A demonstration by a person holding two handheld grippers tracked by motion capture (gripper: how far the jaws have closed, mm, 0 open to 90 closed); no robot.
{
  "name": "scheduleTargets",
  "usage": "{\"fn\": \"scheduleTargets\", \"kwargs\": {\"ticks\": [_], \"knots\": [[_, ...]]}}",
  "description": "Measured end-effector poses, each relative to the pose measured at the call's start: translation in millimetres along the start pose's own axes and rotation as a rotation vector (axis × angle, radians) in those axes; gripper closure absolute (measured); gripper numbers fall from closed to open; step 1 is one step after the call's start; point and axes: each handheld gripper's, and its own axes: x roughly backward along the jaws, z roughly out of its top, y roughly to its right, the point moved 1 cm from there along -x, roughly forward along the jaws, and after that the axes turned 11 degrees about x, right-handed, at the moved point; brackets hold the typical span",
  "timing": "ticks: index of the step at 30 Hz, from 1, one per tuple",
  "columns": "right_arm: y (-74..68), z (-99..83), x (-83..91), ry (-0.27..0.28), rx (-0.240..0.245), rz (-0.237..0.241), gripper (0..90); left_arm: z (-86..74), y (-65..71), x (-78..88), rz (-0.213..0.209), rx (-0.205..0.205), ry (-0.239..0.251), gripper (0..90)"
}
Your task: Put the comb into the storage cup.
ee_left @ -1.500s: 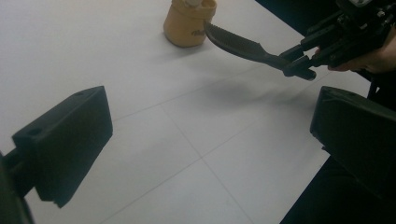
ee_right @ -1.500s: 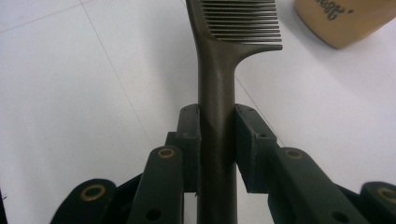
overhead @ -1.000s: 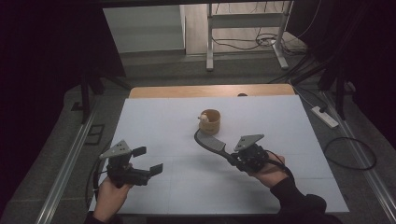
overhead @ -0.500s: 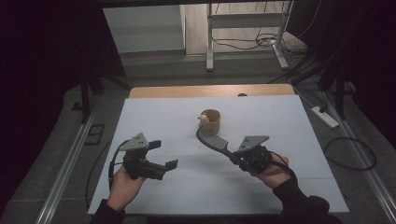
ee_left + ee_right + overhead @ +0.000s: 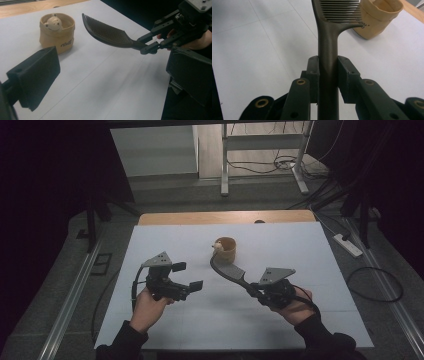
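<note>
My right gripper (image 5: 253, 290) is shut on the handle of a black wide-toothed comb (image 5: 227, 270). The comb's toothed head points toward a tan fabric pouch (image 5: 226, 251) at the table's middle. A small cream bear figure (image 5: 218, 246) sits inside the pouch. In the right gripper view both pads clamp the comb handle (image 5: 327, 50), just below the pouch (image 5: 379, 17). My left gripper (image 5: 187, 276) is open and empty, hovering left of the comb. In the left gripper view the comb (image 5: 107, 32), the pouch (image 5: 57, 35) and the bear (image 5: 53, 23) lie ahead between its wide-apart jaws.
A white sheet (image 5: 310, 250) covers the table, with a wooden strip (image 5: 225, 217) along its far edge. On the floor to the right lie a power strip (image 5: 347, 245) and cables. A metal frame (image 5: 225, 165) stands behind the table.
My left gripper has moved right, toward the table's middle and the comb, and a little farther from the near edge. The right gripper and the comb have stayed in place.
</note>
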Motion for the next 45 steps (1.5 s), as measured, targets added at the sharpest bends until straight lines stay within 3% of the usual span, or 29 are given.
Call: {"fn": "scheduleTargets", "kwargs": {"ticks": [7, 22, 27, 35, 45], "knots": [[-1.8, 0.3, 4.0, 0.029, -0.011, -0.007, 72.3, 8.7, -1.4, -11.1, -0.018, 0.005, -0.008, 0.0], [-7.5, 0.7, 9.9, 0.085, -0.001, -0.019, 72.3, 24.3, 0.0, -29.2, -0.063, 0.07, -0.011, 1.4], [-9.9, 0.8, 10.8, 0.096, 0.003, -0.024, 72.3, 24.1, -0.2, -33.3, -0.109, 0.075, -0.018, 1.3], [-13.4, 2.2, 11.2, 0.118, 0.016, -0.037, 72.2, 21.5, -2.1, -36.2, -0.154, 0.118, -0.043, 0.0], [-20.8, 5.3, 8.9, 0.133, 0.045, -0.039, 72.3, 18.8, 0.0, -44.7, -0.174, 0.132, -0.093, 0.0]]}}
